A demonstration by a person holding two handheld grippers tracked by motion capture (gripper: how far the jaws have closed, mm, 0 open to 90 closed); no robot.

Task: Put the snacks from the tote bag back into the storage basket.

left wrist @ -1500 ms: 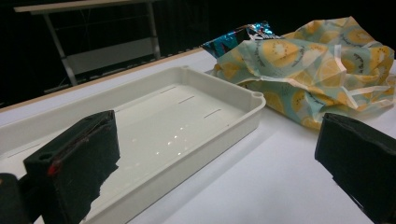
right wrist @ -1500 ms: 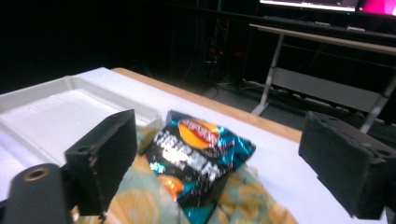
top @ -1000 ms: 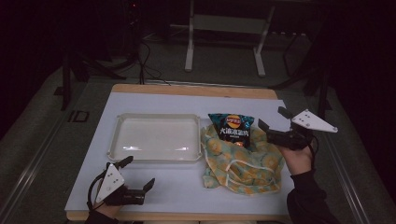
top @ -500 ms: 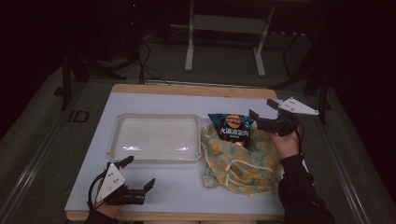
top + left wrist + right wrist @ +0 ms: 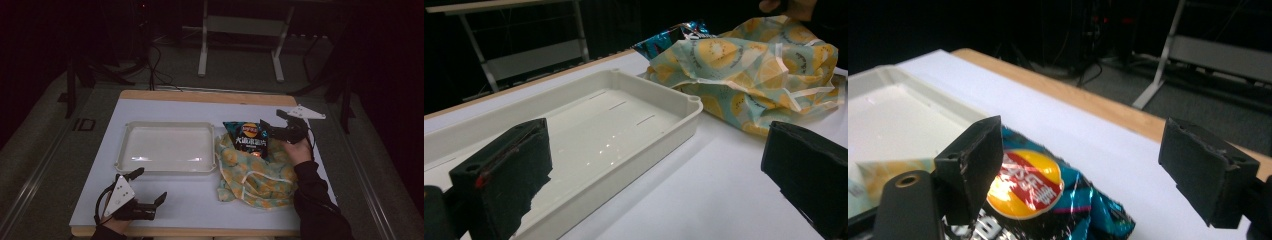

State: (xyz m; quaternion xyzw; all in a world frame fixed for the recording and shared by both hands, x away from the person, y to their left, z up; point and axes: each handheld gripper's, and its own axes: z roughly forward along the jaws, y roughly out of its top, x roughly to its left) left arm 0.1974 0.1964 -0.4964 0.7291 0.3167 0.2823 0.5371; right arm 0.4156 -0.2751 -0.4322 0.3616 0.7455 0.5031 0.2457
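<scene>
A dark blue chip bag (image 5: 247, 138) lies on the white table, its lower end resting on a crumpled fruit-print cloth (image 5: 255, 177). My right gripper (image 5: 273, 122) hovers open at the bag's right top corner; in the right gripper view its jaws (image 5: 1088, 160) straddle the bag (image 5: 1040, 192) without touching it. My left gripper (image 5: 149, 185) rests open near the table's front left corner with nothing between its jaws. In the left gripper view (image 5: 654, 165) it faces the white tray (image 5: 664, 106), with the cloth (image 5: 749, 65) and the bag (image 5: 669, 40) beyond.
An empty white tray (image 5: 125, 150) sits left of the bag. The table (image 5: 200, 212) has a wooden far edge (image 5: 200, 96). Beyond it stand a metal frame (image 5: 240, 45) and cables on a dark floor.
My right gripper has moved left from beside the cloth to the chip bag's top corner. The left gripper has stayed still.
</scene>
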